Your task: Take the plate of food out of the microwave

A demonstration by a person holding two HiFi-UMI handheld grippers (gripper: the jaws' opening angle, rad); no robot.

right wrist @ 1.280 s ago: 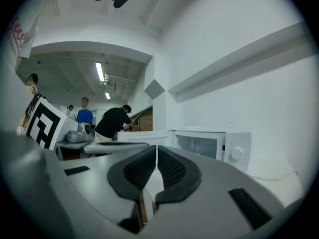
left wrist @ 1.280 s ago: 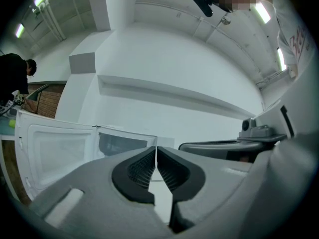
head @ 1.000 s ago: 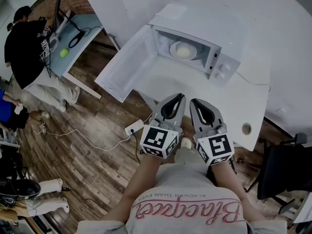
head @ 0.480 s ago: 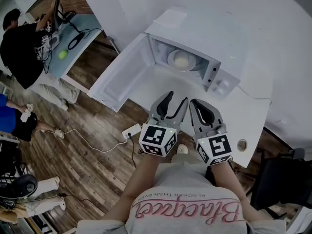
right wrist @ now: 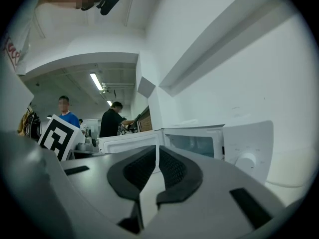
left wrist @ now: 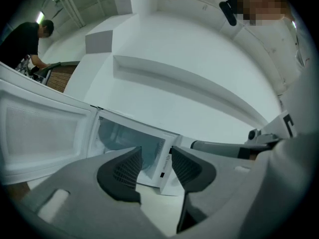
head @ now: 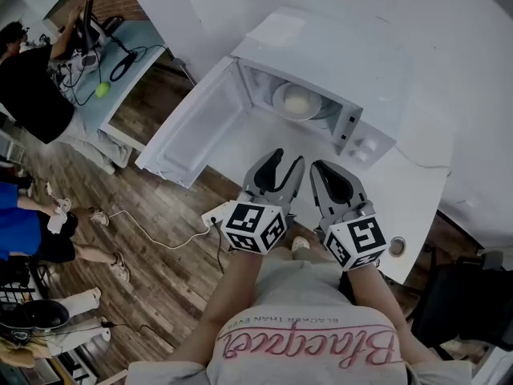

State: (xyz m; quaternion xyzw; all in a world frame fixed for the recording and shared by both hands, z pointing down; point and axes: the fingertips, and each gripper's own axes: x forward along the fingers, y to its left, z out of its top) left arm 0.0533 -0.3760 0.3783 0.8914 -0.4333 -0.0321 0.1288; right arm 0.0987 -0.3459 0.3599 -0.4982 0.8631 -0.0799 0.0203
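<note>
The white microwave (head: pixel 341 58) stands on the white table (head: pixel 405 187) with its door (head: pixel 192 127) swung wide open to the left. Inside it sits a pale plate of food (head: pixel 297 102). Both grippers hover side by side over the table's near edge, short of the opening. My left gripper (head: pixel 285 159) is open with nothing between its pads, and the cavity (left wrist: pixel 127 136) shows through the gap in the left gripper view (left wrist: pixel 156 159). My right gripper (head: pixel 322 168) is shut and empty (right wrist: pixel 157 159), facing the microwave's control panel (right wrist: pixel 247 156).
A round cable hole (head: pixel 396 247) sits near the table's right front corner. A power strip (head: pixel 215 212) and cable lie on the wooden floor below. At the far left, people stand by a desk (head: pixel 120 79) with a green ball (head: pixel 102 89).
My left gripper's jaws have gone from shut to open. Both grippers stay in front of the microwave. The people at the left have shifted.
</note>
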